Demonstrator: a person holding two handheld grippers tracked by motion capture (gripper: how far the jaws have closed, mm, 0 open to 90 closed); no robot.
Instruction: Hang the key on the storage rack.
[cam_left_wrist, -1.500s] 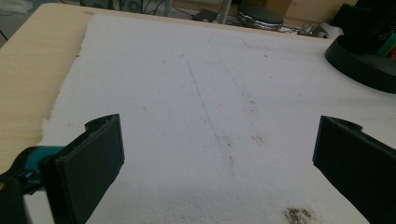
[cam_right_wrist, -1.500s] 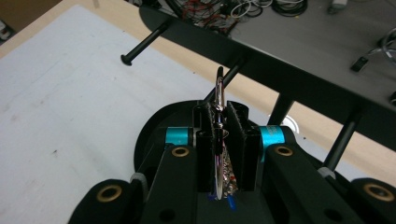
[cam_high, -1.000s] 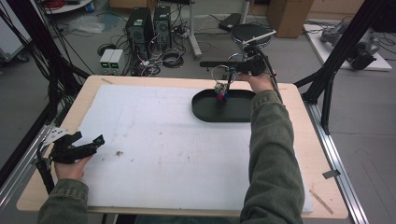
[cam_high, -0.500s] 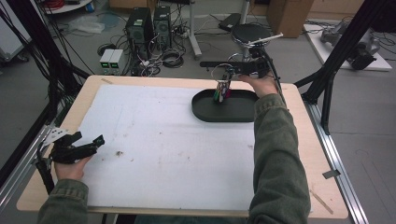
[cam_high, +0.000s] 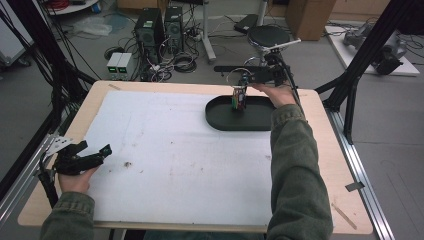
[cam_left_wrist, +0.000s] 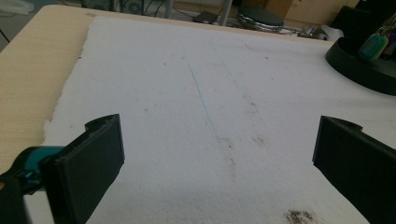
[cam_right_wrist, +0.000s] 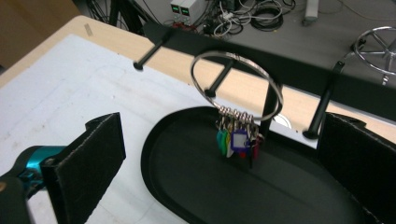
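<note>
Key ring (cam_right_wrist: 236, 88) hangs on a peg, free between the right gripper's (cam_right_wrist: 224, 154) just-opened, wide-apart fingers (cam_right_wrist: 93, 154).

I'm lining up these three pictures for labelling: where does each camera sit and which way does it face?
High view: above the person's side, facing forward and down on the table; both sleeves and hands show.
Left gripper view: on the left claw, facing low across the white mat; its open jaws show.
Right gripper view: on the right claw, facing the key ring hung over the black tray; jaws just opened.
All three share the tray.
</note>
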